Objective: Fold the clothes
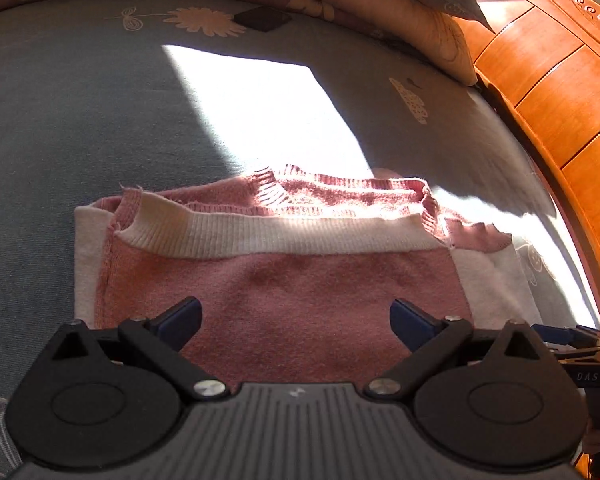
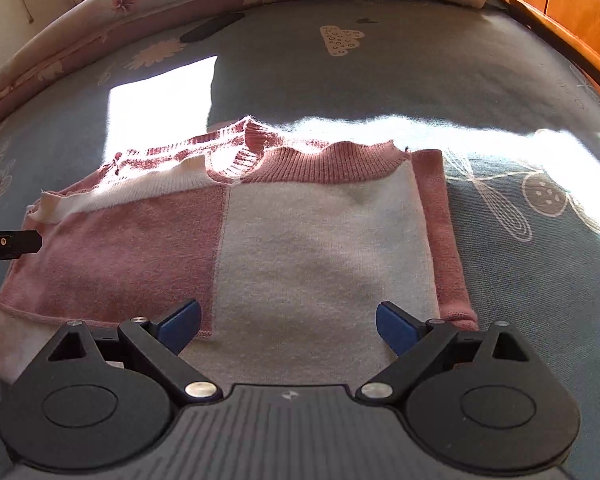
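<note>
This is a bedroom in a home. The work surface is a bed, covered by a grey-blue sheet [image 2: 440, 80] printed with pale flowers, clouds and dragonflies. A pink floral quilt [image 2: 112, 8] is bunched along the far side, and pillows [image 1: 412, 12] are stacked at the head against a glossy orange wooden headboard [image 1: 552, 92] with carved scrolls. A folded pink and white knitted sweater [image 2: 300, 240] lies on the sheet. Sunlight falls across the bed in bright patches.
</note>
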Demonstrator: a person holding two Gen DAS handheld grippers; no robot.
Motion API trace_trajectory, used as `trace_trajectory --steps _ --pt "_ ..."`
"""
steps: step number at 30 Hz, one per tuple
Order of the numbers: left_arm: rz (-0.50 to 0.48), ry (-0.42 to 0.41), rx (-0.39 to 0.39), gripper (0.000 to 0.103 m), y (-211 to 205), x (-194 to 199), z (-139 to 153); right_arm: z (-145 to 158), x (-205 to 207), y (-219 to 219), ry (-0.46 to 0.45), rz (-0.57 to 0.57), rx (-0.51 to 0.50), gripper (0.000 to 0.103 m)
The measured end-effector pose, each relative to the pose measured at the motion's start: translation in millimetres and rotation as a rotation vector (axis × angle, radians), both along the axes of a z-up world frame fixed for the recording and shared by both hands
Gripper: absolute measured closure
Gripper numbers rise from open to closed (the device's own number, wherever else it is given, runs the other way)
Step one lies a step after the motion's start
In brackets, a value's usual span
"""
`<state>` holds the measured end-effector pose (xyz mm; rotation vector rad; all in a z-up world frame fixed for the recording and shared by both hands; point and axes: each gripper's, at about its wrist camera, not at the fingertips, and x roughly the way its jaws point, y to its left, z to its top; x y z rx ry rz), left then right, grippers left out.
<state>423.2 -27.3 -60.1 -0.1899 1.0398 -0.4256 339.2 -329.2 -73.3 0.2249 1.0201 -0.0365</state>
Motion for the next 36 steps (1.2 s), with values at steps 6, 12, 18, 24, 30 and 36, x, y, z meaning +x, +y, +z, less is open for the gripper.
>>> trace_trajectory --steps 6,12,18,24,30,36 --pt "-0.084 -0.001 0.081 0.004 -40.3 22.0 -22.3 4.6 -6.4 2.7 -0.01 -0.002 0.021 0.006" --pt "-0.008 0.032 -0.021 0.004 -22.8 44.9 -8.4 5.7 -15.3 -8.5 -0.022 -0.033 0.04 0.006" --pt "-0.212 0.084 -0.131 0.003 -72.4 33.2 -10.3 4.9 -24.1 -21.5 -0.027 -0.074 0.068 0.006" --pt "-0.072 0.05 -0.047 0.006 -79.8 45.1 -23.0 7.0 -28.4 -34.4 -0.036 -0.081 0.082 0.006" --pt "-0.049 0.028 -0.056 0.005 -68.5 17.9 10.7 13.5 -42.1 -31.8 -0.045 0.013 0.126 0.006" --pt "-0.083 0.129 -0.002 0.005 -59.9 -40.2 0.9 3.8 -60.4 -2.0 0.027 0.178 0.218 0.006"
